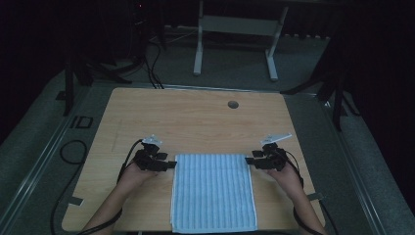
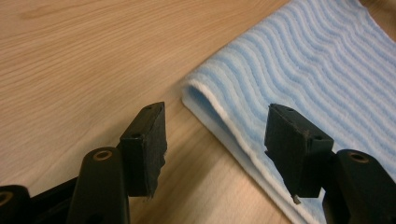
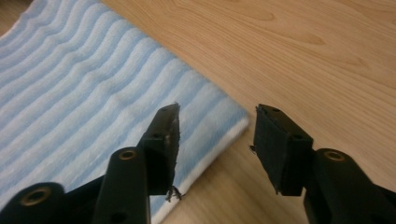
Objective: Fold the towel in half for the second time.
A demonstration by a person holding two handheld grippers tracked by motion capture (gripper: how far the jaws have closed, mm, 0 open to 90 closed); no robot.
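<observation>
The table point(image 1: 195, 112) carries a folded blue-striped towel point(image 1: 214, 191) at its near edge, squared between both hands. The left gripper point(image 1: 168, 165) sits at the towel's far left corner and the right gripper point(image 1: 250, 160) at the far right, each spread and straddling its corner without pinching, likely placed for an even two-handed fold.

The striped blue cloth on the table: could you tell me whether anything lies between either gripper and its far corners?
Nothing visible does. The left gripper sits at the far left corner of the striped blue cloth and the right gripper at its far right corner, each with jaws open astride the edge and bare table around.
</observation>
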